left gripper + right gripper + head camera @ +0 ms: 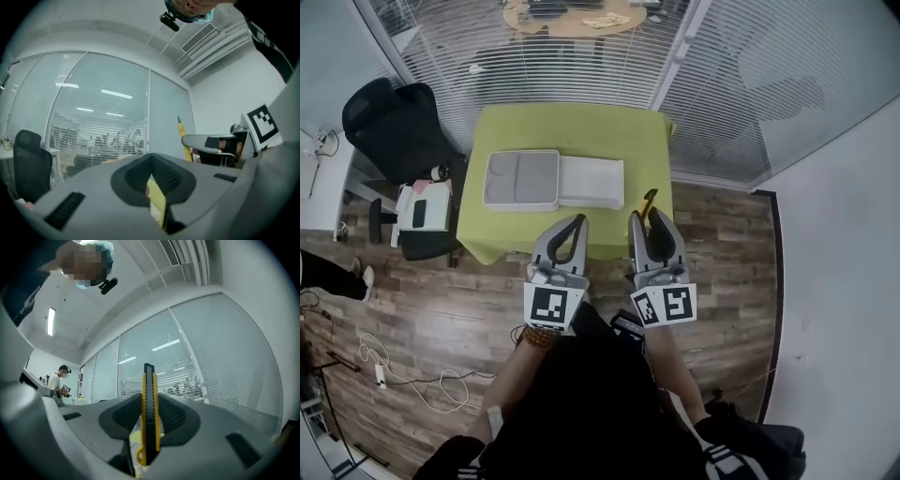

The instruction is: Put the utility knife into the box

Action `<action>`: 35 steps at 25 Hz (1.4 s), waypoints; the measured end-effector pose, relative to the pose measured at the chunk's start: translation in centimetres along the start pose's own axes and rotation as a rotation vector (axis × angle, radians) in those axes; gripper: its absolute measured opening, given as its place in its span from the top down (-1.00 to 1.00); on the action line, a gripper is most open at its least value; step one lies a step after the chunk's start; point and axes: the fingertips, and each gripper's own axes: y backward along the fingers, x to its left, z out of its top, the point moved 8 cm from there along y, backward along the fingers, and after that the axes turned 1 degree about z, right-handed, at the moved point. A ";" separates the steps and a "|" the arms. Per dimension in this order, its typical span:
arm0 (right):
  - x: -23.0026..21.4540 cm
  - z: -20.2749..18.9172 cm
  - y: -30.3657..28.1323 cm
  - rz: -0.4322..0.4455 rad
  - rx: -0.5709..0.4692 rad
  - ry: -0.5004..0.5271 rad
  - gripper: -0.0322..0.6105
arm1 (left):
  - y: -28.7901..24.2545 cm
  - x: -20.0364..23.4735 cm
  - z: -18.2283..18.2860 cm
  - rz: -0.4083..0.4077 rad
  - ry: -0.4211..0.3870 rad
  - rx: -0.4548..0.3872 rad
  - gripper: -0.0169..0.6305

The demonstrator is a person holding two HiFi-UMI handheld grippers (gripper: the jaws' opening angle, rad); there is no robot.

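**Step in hand: carry.** My right tool (pixel 149 401) is clamped on the utility knife (pixel 149 420), with its jaws pressed against the knife's two flat sides. The knife stands edge-on between the jaws. Its black-tipped end projects beyond the fingertips, and its yellow tail loop sits behind them. My left tool (pixel 152 161) has its jaws together and holds nothing; only a strip of green shows through the cavity.

Both tools are held side by side at the near edge of the worktop (pixel 572 127). The box (pixel 502 180) lies ahead of the left tool. It is an open grey tray with a partition, and nothing shows inside it. A white lid (pixel 592 181) lies against the box's right side, ahead of and between the two tools.

**Next move, as I judge it:**
1. Advance the right tool forward and to its left, past the lid, until the knife is over a box compartment.
2. Tilt the knife flat and lower it.
3. Spread the jaws.

The knife looks long against the compartments, so I should align it with the longer side before release. The left tool is free to steady the box.
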 end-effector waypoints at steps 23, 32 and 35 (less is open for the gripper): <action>-4.5 -0.4 -11.6 0.087 0.038 0.040 0.55 | -10.3 7.4 0.4 0.064 0.008 -0.030 0.93; -4.7 -0.7 -16.2 0.100 0.061 0.076 0.55 | -13.1 11.9 0.4 0.052 0.011 -0.039 0.93; -5.5 -0.9 -16.5 0.115 0.077 0.072 0.55 | -13.7 11.7 0.4 0.047 0.008 -0.047 0.93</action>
